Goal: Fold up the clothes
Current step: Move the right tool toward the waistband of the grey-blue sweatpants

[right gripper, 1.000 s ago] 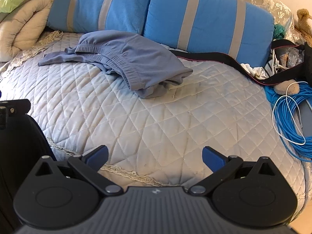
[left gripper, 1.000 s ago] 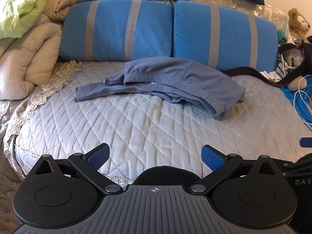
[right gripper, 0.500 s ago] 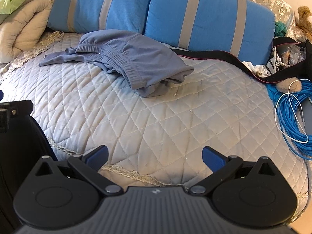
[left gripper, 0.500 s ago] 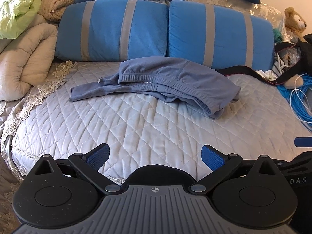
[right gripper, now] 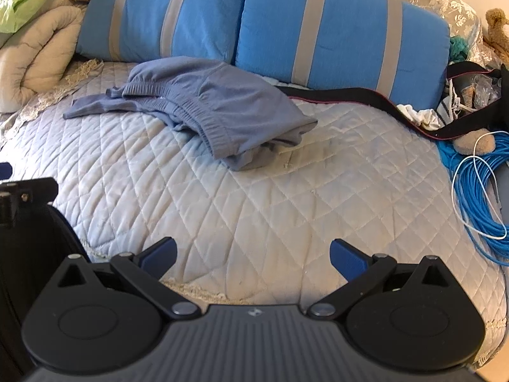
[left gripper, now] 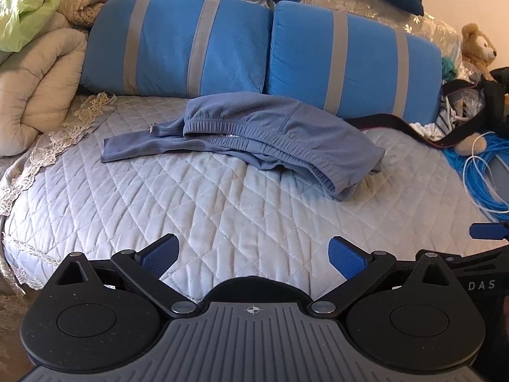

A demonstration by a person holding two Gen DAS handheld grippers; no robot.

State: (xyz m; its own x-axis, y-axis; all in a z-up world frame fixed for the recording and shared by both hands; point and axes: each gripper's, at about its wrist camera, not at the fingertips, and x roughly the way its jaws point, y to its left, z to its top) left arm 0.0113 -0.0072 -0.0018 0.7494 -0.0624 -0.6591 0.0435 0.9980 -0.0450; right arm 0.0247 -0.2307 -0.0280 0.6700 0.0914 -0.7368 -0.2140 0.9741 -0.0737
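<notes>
Lying crumpled on the quilted bedspread (left gripper: 222,203), just before two blue striped pillows (left gripper: 178,41): grey-blue trousers (left gripper: 273,133), one leg trailing left. Hovering over the near edge, well apart from them, left gripper (left gripper: 253,256) and right gripper (right gripper: 253,256), jaws spread wide, gripping nothing.

A bed (left gripper: 197,210) covered with a pale quilted spread is seen. A crumpled grey-blue garment (left gripper: 270,133) is laid near its head edge, just before two blue pillows with grey stripes (left gripper: 178,41) propped along that edge. A rolled beige comforter (left gripper: 35,86) is piled at the left corner. A coil of blue cable (right gripper: 477,191) is spread along the right edge.
</notes>
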